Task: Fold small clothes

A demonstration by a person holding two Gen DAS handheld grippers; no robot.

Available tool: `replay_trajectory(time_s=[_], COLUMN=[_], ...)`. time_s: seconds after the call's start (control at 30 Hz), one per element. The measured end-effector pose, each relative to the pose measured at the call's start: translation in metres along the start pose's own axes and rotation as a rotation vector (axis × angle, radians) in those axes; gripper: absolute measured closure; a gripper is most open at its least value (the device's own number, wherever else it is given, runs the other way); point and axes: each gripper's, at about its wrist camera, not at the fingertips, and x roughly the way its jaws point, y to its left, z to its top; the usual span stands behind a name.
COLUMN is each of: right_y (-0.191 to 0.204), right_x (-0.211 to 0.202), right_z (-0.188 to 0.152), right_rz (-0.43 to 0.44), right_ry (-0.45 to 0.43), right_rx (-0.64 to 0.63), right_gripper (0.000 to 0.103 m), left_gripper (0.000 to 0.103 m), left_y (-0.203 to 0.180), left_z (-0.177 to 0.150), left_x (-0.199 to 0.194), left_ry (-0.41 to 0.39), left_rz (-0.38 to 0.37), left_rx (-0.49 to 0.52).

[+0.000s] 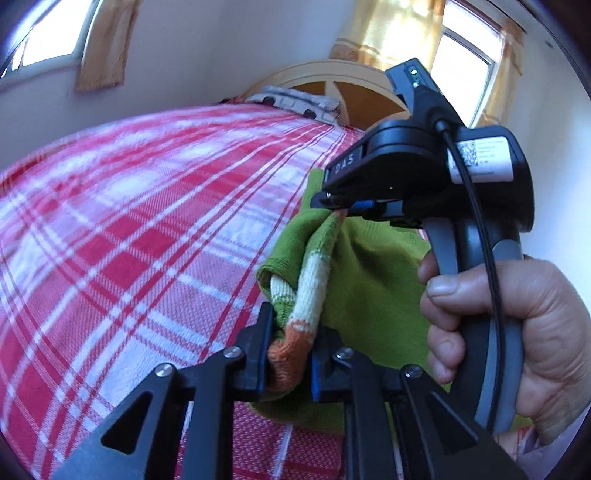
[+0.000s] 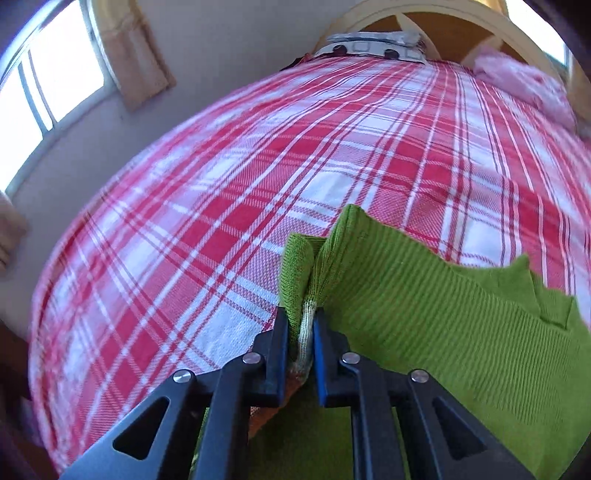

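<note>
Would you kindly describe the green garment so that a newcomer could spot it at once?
Start from the bed with the red and white checked cover. Near its edge, both tongs, left and right, pinch one small knitted green top. Unlike the pale pink cloth by the headboard, it is bright green with a cream and orange striped edge.

A bed (image 2: 258,206) carries everything, spread with a red-and-white plaid cover. At its far end, against a curved wooden headboard (image 2: 424,14), lies a grey-and-white patterned pillow (image 2: 373,46). A pink cloth (image 2: 524,86) sits at the far right. A green knit garment (image 2: 443,295) lies near, on the right.
</note>
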Motion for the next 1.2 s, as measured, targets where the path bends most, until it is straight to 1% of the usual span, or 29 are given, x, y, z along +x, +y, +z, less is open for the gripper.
replay_trajectory(time_s=[0.07, 0.13, 0.23, 0.4, 0.6, 0.73, 0.97, 1.2], right_y=[-0.007, -0.016, -0.029, -0.047, -0.065, -0.074, -0.086, -0.101], right_x=[-0.008, -0.016, -0.026, -0.040, -0.049, -0.056, -0.066, -0.081], right_z=[-0.002, -0.003, -0.006, -0.013, -0.024, -0.030, -0.039, -0.047], right_rz=[0.018, 0.030, 0.028, 0.011, -0.043, -0.051, -0.080, -0.111], right_ry=[-0.014, -0.031, -0.050, -0.064, -0.074, -0.081, -0.097, -0.114], right_rx=[0.024, 0.046, 0.071, 0.087, 0.091, 0.104, 0.105, 0.115], right_gripper=[0.092, 0.092, 0.092, 0.092, 0.092, 0.092, 0.092, 0.092], left_gripper=[0.086, 0.086, 0.086, 0.086, 0.087, 0.087, 0.087, 0.088], left_y=[-0.006, -0.015, -0.027, -0.038, -0.047, -0.051, -0.066, -0.088], left_z=[0.000, 0.000, -0.001, -0.003, -0.006, -0.006, -0.010, -0.013], left_x=[-0.005, -0.012, -0.016, -0.016, -0.016, -0.015, -0.019, -0.024], left_ry=[-0.026, -0.052, -0.063, -0.046, -0.019, -0.008, -0.005, -0.012], left_rz=[0.003, -0.010, -0.033, -0.051, -0.077, -0.086, -0.099, -0.127], left_rx=[0.042, 0.084, 0.128, 0.174, 0.195, 0.209, 0.258, 0.314])
